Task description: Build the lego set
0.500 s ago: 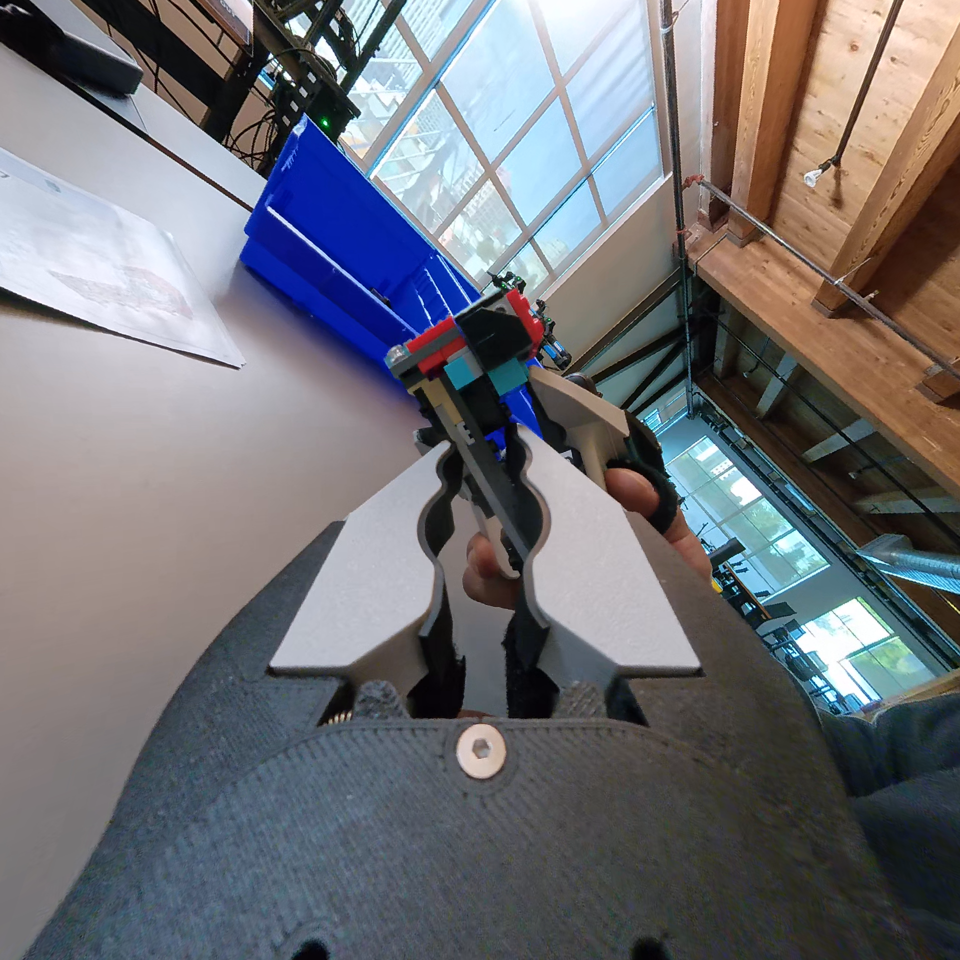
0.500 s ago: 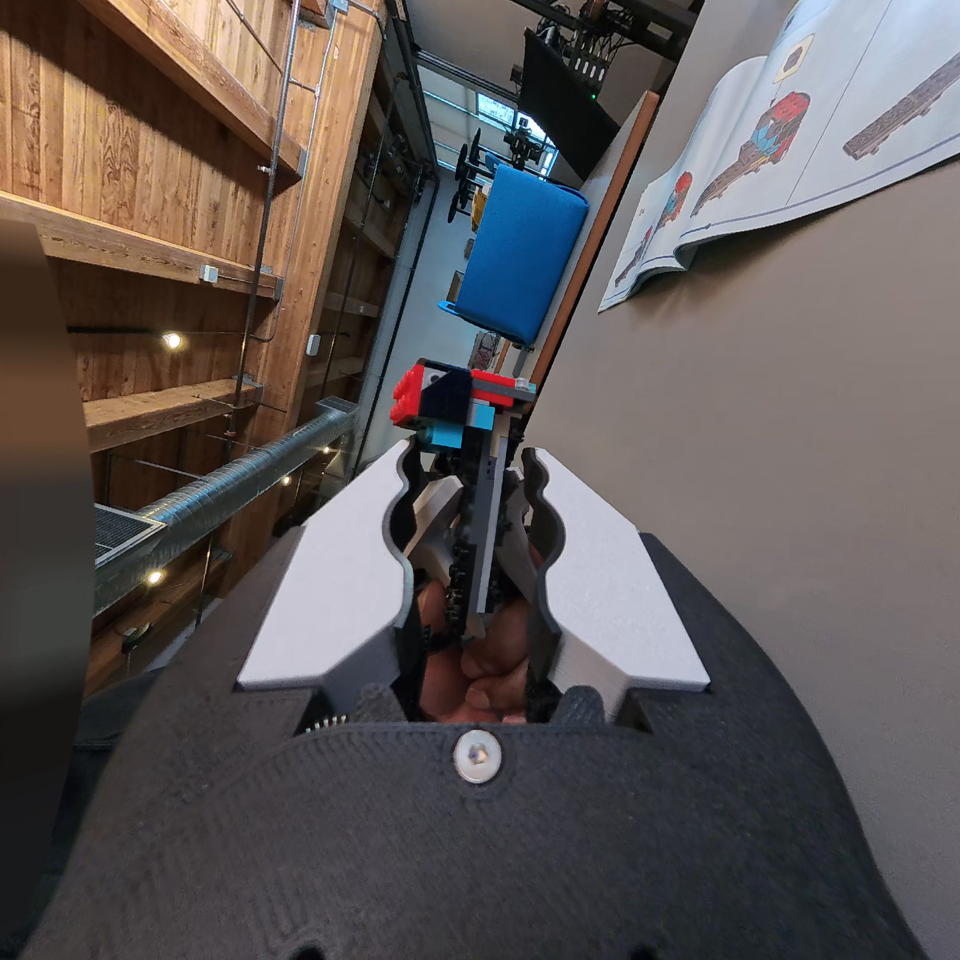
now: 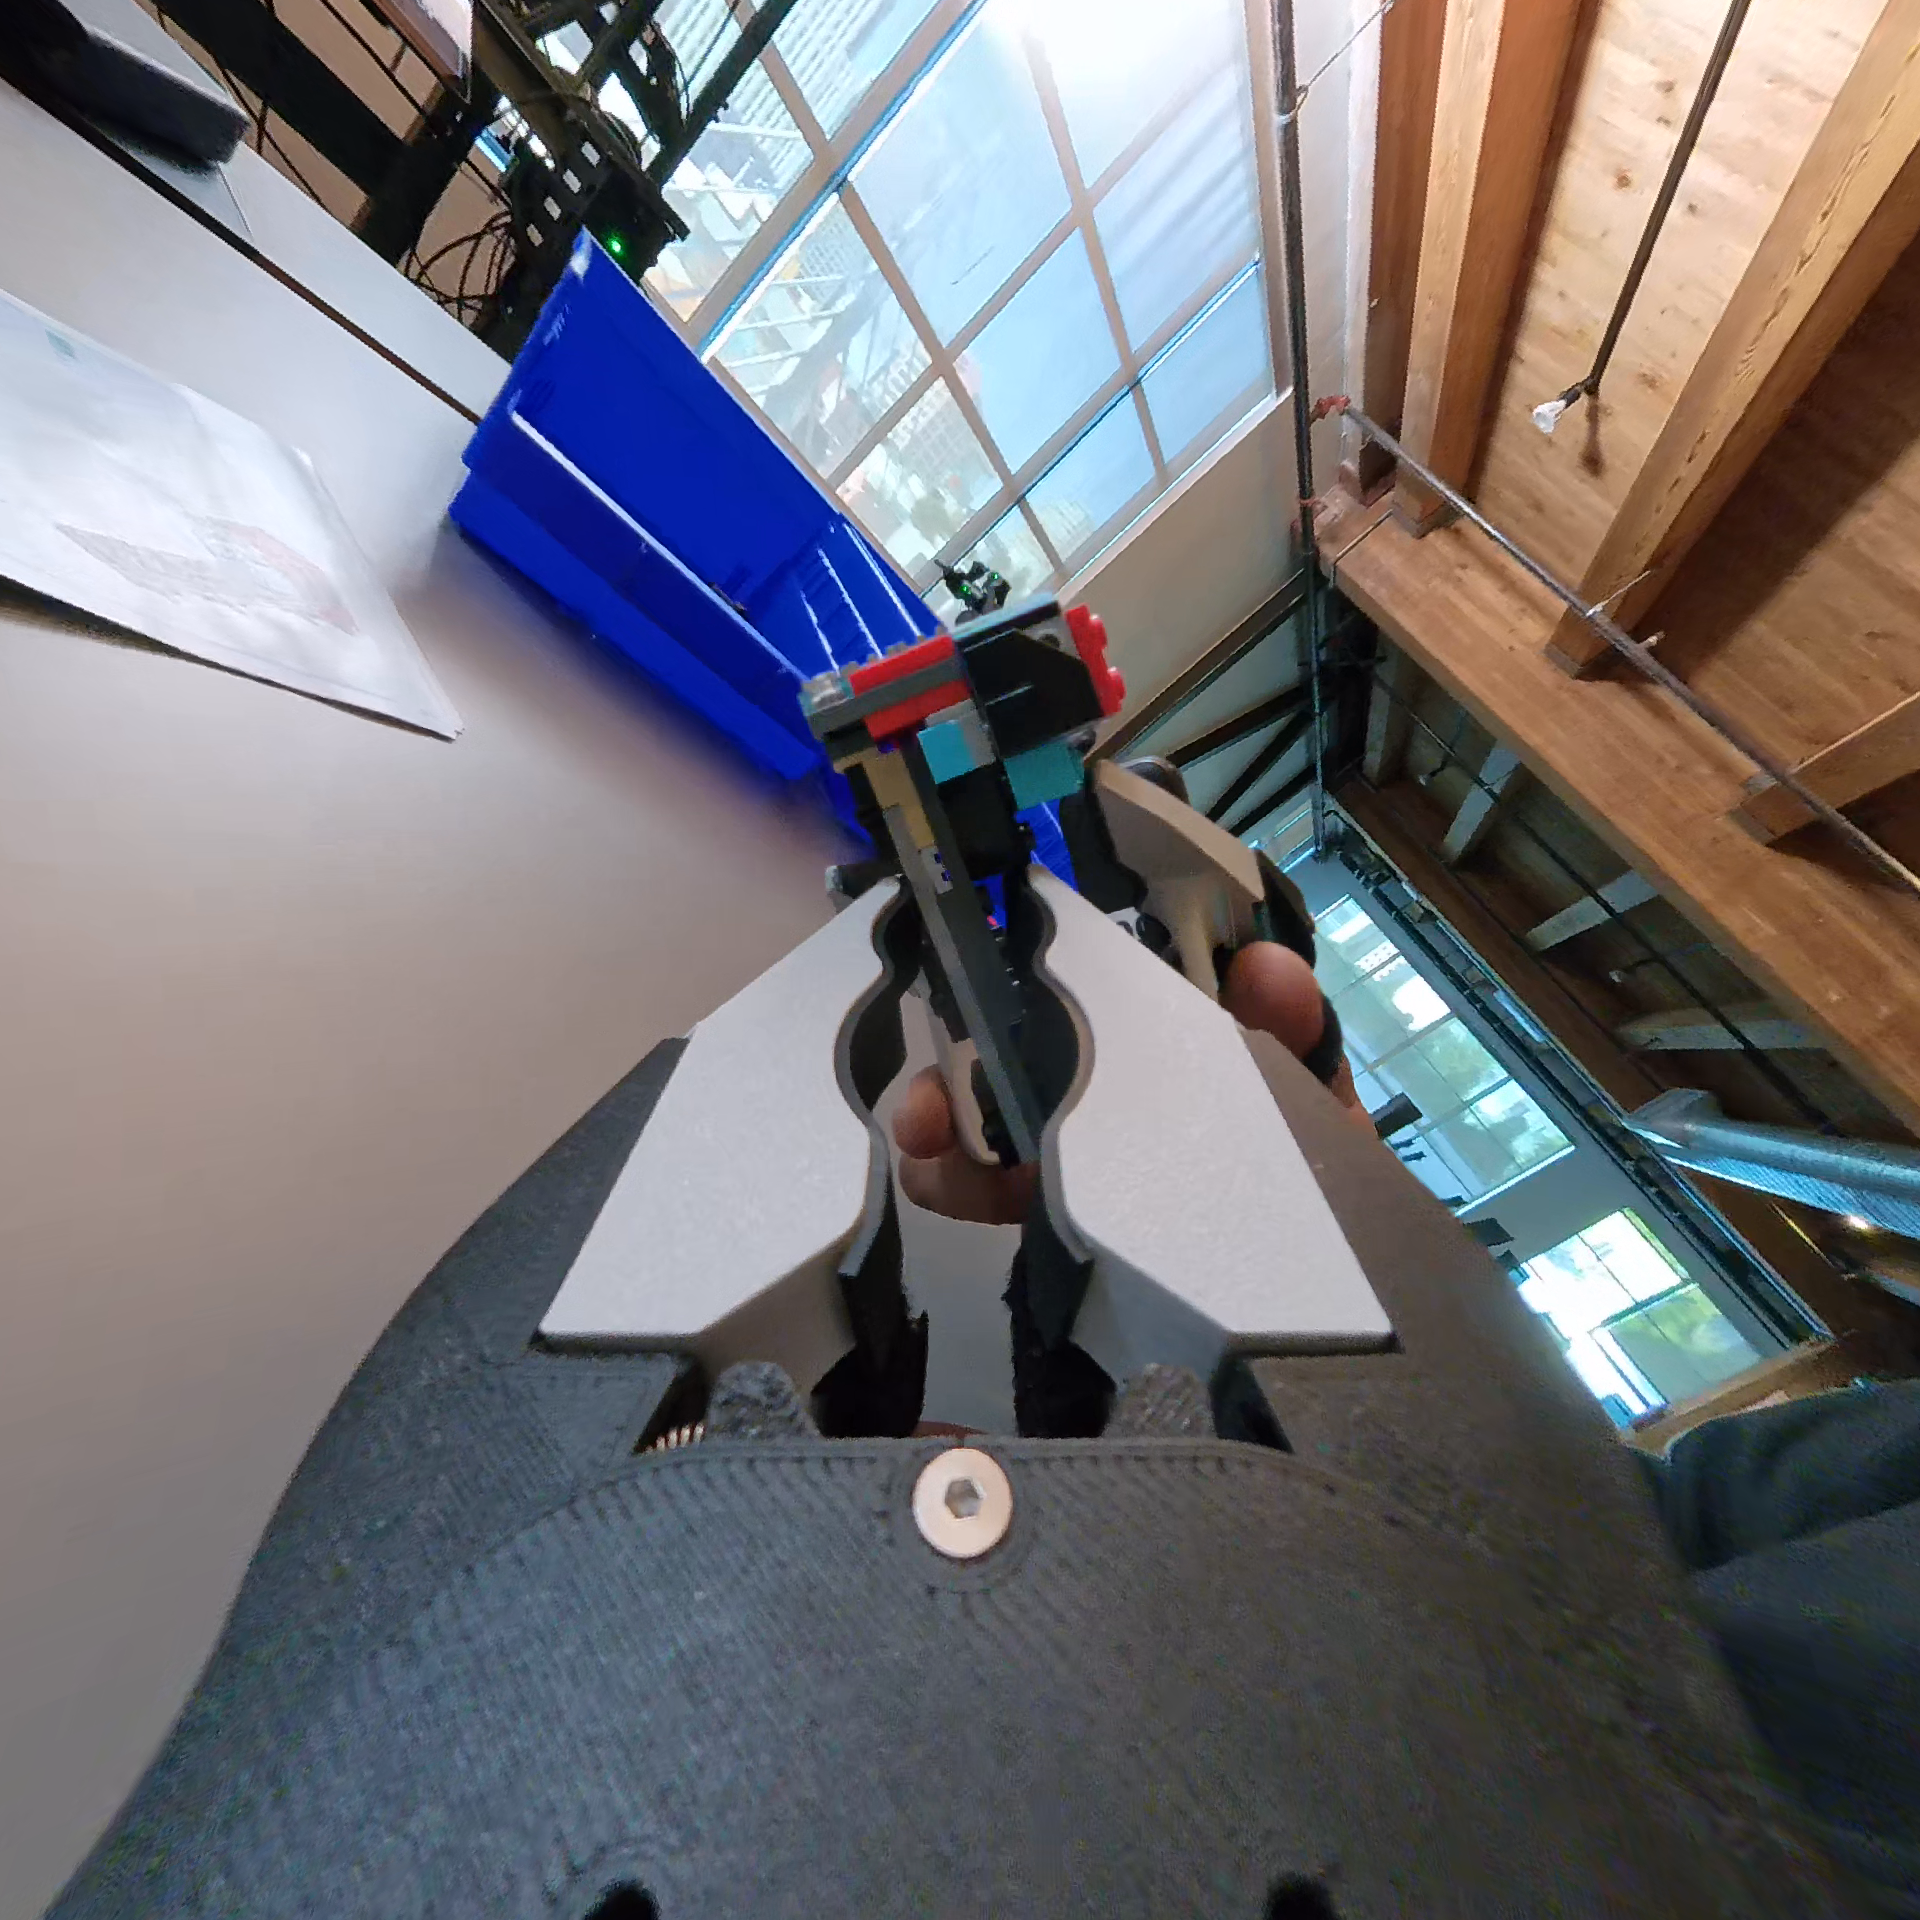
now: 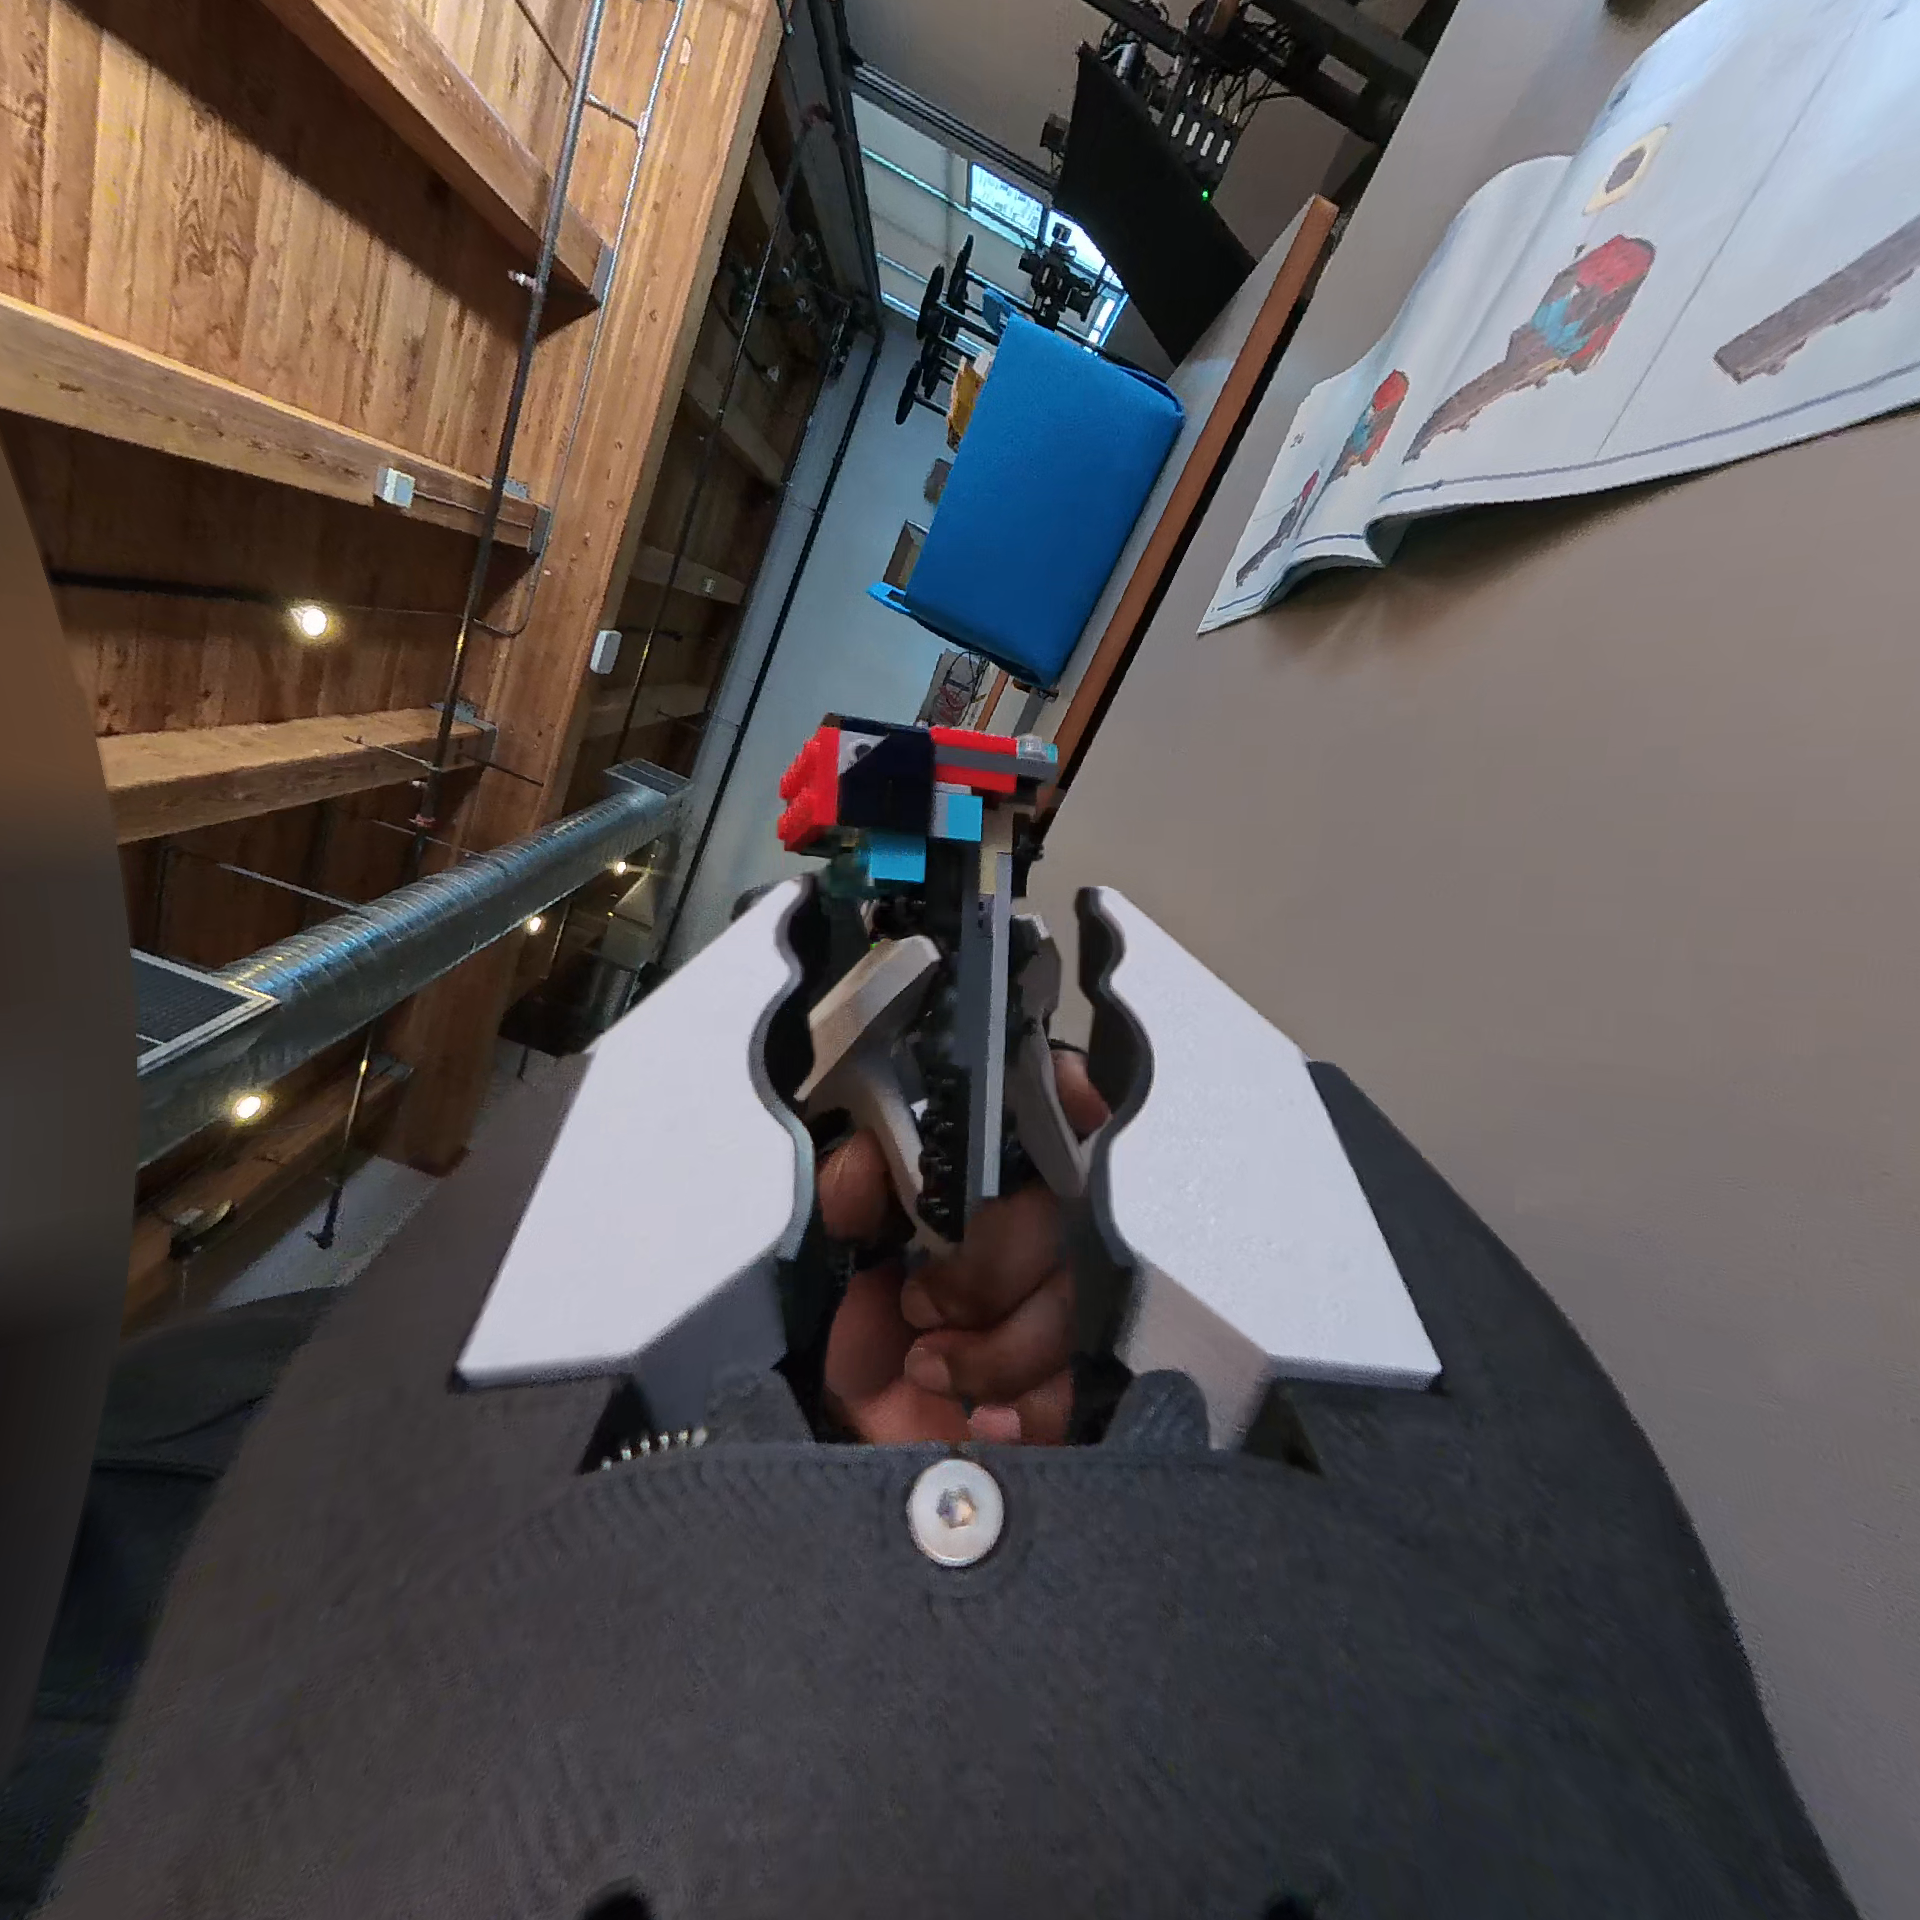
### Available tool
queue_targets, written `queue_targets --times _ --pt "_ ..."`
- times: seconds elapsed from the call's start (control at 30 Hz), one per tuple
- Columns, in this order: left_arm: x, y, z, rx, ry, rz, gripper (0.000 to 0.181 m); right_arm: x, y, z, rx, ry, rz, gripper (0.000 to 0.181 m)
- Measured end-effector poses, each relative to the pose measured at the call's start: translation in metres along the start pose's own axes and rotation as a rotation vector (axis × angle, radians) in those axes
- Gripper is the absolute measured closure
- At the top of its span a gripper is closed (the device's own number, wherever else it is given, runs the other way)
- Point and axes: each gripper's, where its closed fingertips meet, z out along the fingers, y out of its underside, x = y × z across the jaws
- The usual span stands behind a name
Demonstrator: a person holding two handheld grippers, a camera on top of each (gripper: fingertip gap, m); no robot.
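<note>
on the left of the left wrist view an instruction sheet (image 3: 197,540) lies flat on the grey table (image 3: 312,935), likely kept in sight for reference, with a blue bin (image 3: 644,540) past it. the lego model (image 3: 956,790), a long dark strip topped by red, black and teal bricks, is held up off the table. the left gripper (image 3: 961,1039) appears clamped on the strip. the right gripper (image 3: 1174,883) shows just beyond.

in the right wrist view the right gripper (image 4: 951,1049) straddles the same lego model (image 4: 925,831), but its 2 fingers (image 4: 665,1174) stand apart from the strip, seemingly not gripping. the 2 tools face each other, probably to steady the build while pressing a piece.
</note>
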Motion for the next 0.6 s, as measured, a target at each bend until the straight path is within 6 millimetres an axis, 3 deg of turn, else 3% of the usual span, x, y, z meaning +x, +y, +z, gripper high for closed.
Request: queue_targets --times 0.23,0.6 --pt "0.005 -0.002 -0.001 0.006 0.059 -0.034 0.166 -0.007 -0.001 -0.006 -0.025 0.025 -0.083 0.124" --pt "0.012 0.007 0.003 -0.058 -0.034 0.210 0.165 -0.013 0.003 -0.008 -0.030 -0.035 -0.078 0.134"
